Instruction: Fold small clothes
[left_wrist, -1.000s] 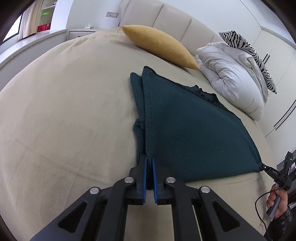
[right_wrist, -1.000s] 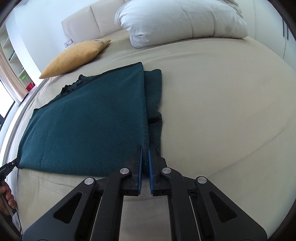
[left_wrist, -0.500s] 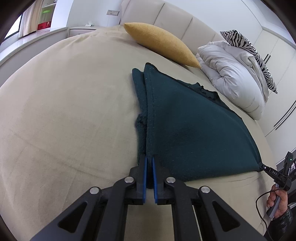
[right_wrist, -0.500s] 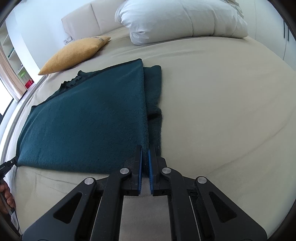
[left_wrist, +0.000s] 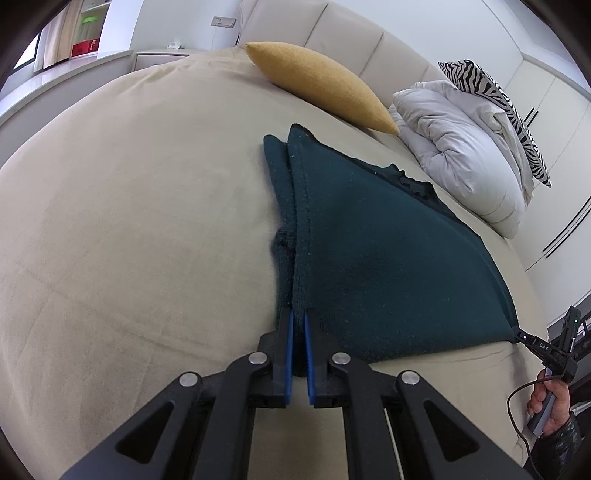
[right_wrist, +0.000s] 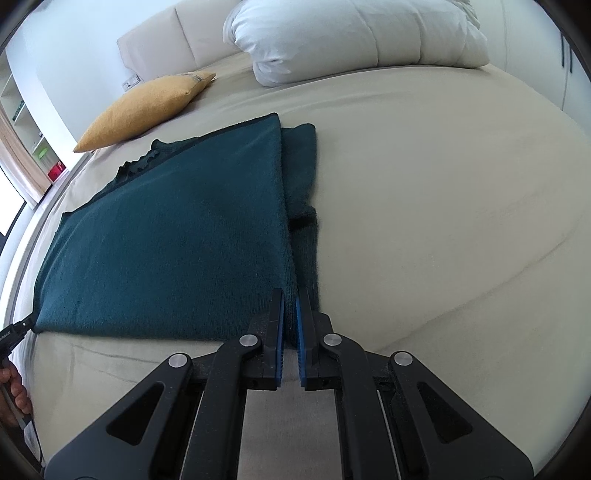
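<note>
two corners of the dark teal knit garment (left_wrist: 388, 258) are being pinched at once, one by each claw, while the rest of it is lying spread across the beige bed (left_wrist: 129, 221). the left gripper (left_wrist: 298, 321) is sitting narrow, its blue pads closed on the near left corner where the upper layer is meeting a narrower strip of the same cloth beneath. the right gripper (right_wrist: 290, 301) is doing the same at the near right corner, nearly closed with knit caught between the pads. in the left view the right claw is showing as a small black tip at the far corner, with the person's right hand (left_wrist: 550, 402) behind it.

the garment is looking soft, thick and limp, probably light enough to lift by two corners but likely to sag in the middle and stretch if pulled hard. the fuzzy surface should be gripping the pads and the sheet rather than sliding. the hemmed edges and corners seem the soundest places to hold, since they are denser and are keeping both layers together; a grip further in would likely catch only the top layer.

beyond it a mustard cushion (left_wrist: 317, 92) is lying near the headboard, apart from the garment, with a white duvet (left_wrist: 465, 158) and a zebra pillow (left_wrist: 495, 103) piled further right.
</note>
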